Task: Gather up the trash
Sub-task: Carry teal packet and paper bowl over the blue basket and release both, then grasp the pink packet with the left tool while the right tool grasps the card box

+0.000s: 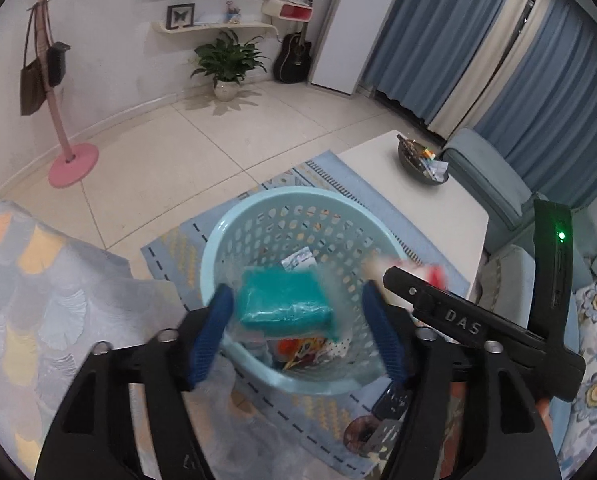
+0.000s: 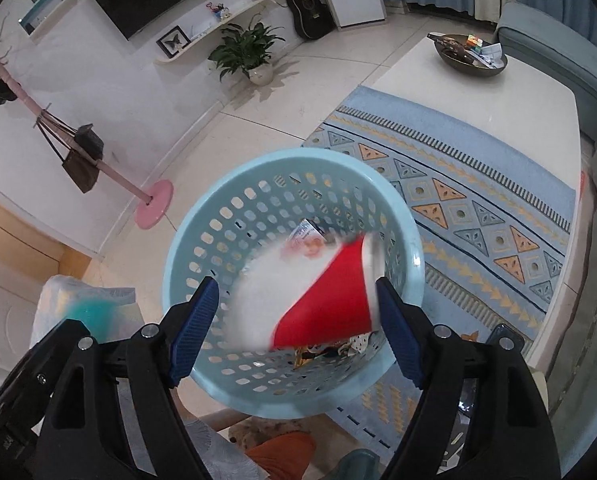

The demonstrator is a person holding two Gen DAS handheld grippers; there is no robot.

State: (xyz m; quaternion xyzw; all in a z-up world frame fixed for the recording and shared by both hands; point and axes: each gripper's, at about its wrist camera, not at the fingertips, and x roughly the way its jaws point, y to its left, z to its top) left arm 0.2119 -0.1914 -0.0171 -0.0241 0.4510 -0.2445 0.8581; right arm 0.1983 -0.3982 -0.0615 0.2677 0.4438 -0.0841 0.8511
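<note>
Both grippers hover above the light-blue perforated basket (image 1: pixel 258 216), each spread wide: the teal packet (image 1: pixel 286 300) hangs blurred between the left gripper (image 1: pixel 298 332) fingers, the red-and-white wrapper (image 2: pixel 322 300) between the right gripper (image 2: pixel 298 320) fingers, apparently falling straight down.

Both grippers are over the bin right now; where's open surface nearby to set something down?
The white coffee table is bare between the dark bowl at its far end and the rug-side edge. The patterned rug is free between table and blue basket. The basket mouth is crowded: teal packet, red-and-white wrapper, trash below.
</note>
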